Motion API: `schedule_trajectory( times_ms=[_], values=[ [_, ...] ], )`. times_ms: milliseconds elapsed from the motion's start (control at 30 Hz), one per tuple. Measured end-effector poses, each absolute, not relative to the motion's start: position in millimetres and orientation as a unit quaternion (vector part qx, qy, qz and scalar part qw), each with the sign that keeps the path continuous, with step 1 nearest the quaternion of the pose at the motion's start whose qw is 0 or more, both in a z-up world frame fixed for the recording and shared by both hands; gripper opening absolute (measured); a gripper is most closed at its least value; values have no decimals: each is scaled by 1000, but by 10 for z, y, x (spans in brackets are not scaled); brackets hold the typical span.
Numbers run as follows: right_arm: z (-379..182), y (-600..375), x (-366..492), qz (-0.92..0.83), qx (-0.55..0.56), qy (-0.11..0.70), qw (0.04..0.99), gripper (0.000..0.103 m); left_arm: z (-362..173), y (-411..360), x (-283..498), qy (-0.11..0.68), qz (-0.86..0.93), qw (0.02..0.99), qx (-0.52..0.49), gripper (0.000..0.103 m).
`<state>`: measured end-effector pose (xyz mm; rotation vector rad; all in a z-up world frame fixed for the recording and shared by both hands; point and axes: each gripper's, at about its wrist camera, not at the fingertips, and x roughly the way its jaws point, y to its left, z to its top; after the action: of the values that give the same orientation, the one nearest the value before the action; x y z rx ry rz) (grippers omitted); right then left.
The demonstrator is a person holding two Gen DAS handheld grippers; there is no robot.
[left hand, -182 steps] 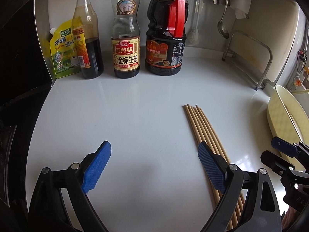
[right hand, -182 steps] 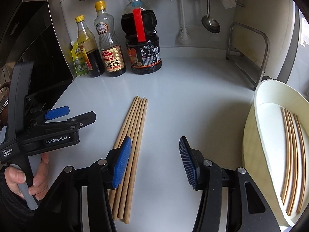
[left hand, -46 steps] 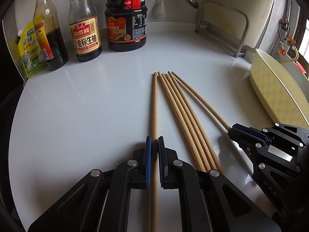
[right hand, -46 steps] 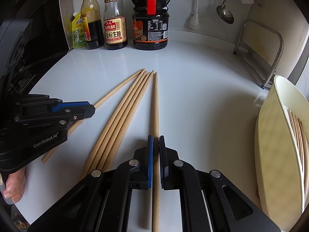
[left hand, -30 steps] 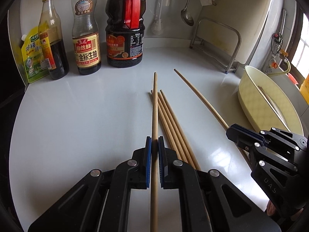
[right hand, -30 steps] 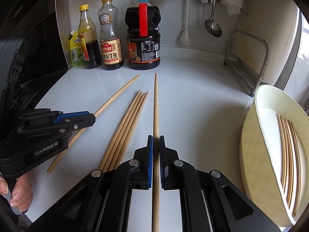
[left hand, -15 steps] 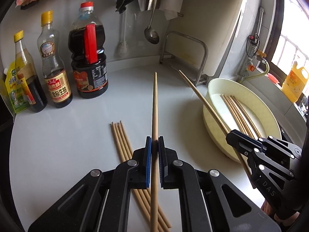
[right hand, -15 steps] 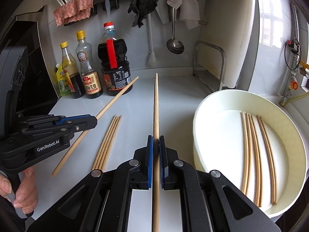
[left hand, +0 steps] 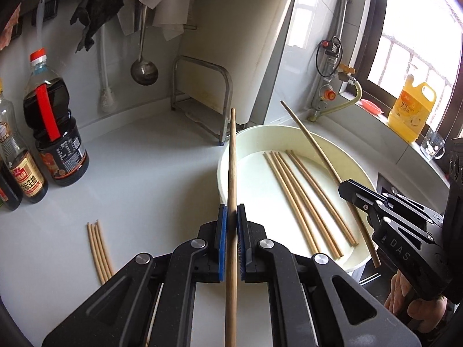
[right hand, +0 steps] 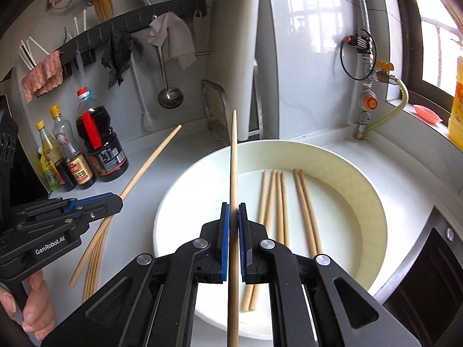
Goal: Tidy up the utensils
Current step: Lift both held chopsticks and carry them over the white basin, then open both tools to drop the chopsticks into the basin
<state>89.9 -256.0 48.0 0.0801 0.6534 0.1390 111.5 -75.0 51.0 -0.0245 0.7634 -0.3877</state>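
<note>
Transport is the step in hand, by my reading: each tool carries one long pale wooden chopstick toward the round cream-white basin, and the next move calls for lowering both sticks over the basin floor, parallel to those already lying there, before the jaws let go.

Left wrist view: the left tool [left hand: 230,217] is clamped narrow on its long pale wooden chopstick [left hand: 232,156], which runs straight toward twelve o'clock with its tip over the near rim of the round cream-white basin [left hand: 221,170]. Six loose chopsticks [left hand: 301,199] lie on the basin floor at about two o'clock. At four o'clock the right tool [left hand: 347,188] grips a second chopstick [left hand: 312,141] slanting across the basin. Only this view shows the leftover bundle of four chopsticks [left hand: 97,248] clearly, flat on the white worktop [left hand: 139,173] at eight o'clock, still to be moved.

Right wrist view: the right tool [right hand: 233,219] is likewise closed tight on its stick, now well over the basin's interior. At nine o'clock the left tool's stick points toward eleven o'clock, above the worktop and apart from the basin. Only here does a dark wall rail [right hand: 130,37] with hanging cloths appear whole.
</note>
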Motion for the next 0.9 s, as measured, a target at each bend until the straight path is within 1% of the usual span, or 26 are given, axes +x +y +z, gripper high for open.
schedule_trajectory(
  times_ms=[400, 633, 900],
  values=[
    [377, -3053, 1066, 31, 77, 339, 937, 6, 441, -1271, 1378, 388, -206, 899, 4, 7],
    [351, -3185, 1104, 23, 91, 345, 934, 6, 446, -1380, 1494, 389, -205, 898, -5, 7],
    [140, -3253, 1237, 16, 100, 370, 924, 6, 342, -1489, 1599, 402, -211, 891, -10, 7]
  ],
)
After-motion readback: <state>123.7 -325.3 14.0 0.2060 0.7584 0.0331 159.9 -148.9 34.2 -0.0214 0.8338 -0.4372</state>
